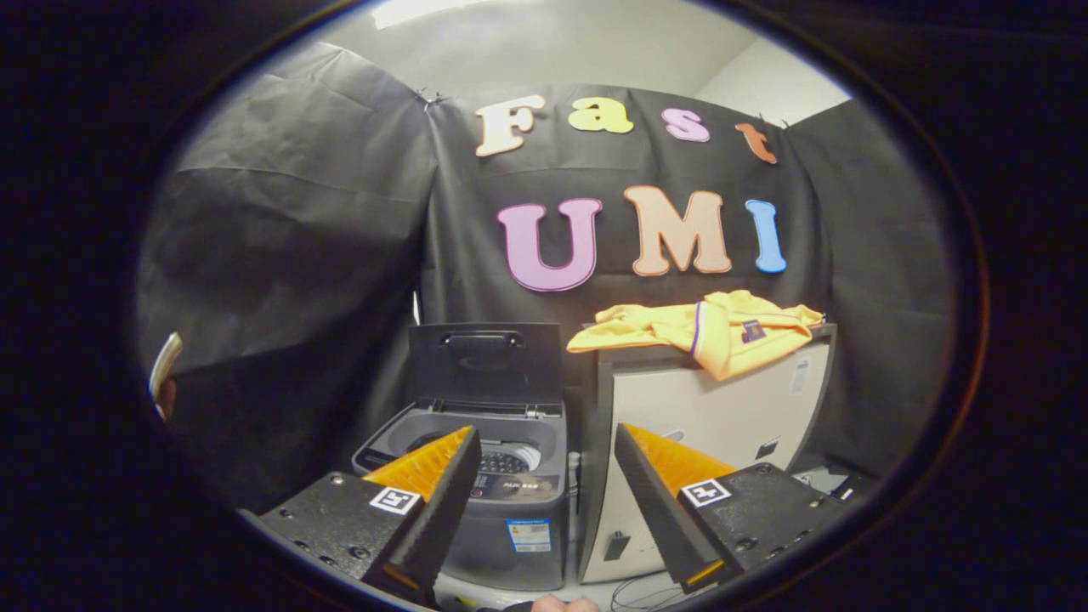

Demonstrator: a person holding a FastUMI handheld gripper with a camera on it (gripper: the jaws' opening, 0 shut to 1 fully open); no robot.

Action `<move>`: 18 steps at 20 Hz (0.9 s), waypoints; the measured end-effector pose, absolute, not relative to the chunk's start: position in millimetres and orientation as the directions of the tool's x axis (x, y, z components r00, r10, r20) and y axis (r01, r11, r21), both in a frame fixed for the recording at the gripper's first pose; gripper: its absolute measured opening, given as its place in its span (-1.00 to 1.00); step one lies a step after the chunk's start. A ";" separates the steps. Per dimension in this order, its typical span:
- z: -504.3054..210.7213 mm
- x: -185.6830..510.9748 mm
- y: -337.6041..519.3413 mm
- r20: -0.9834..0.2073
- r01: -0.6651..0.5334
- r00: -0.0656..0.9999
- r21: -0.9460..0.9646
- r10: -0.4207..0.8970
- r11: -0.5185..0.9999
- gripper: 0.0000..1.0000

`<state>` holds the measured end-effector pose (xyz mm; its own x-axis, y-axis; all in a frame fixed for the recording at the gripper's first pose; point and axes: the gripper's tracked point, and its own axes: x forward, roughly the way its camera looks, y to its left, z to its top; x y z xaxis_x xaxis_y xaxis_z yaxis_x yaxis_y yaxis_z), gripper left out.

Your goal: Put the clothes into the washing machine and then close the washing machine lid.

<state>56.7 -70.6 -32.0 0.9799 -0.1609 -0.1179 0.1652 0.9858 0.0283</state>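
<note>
A yellow garment (705, 330) with a purple stripe lies crumpled on top of a pale cabinet (722, 416), well beyond my fingers. To its left stands a small grey top-loading washing machine (501, 501) with its dark lid (486, 361) raised upright and the drum opening showing. My gripper (548, 442) is open, with nothing between its fingers. The left finger overlaps the washer's front corner and the right finger overlaps the cabinet's front.
Black cloth walls close the booth behind and at both sides. A narrow gap separates the washer from the cabinet. Thin cables (637, 595) lie on the floor by the cabinet's base. A bit of a hand (561, 604) shows below the fingers.
</note>
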 end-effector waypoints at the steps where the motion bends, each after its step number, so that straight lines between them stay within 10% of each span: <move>1: -27.5 60.3 -74.8 -0.113 0.168 0.980 0.038 -0.163 0.985 0.92; 18: 19.6 119.5 -184.1 -0.067 0.346 0.938 0.127 -0.340 0.930 0.91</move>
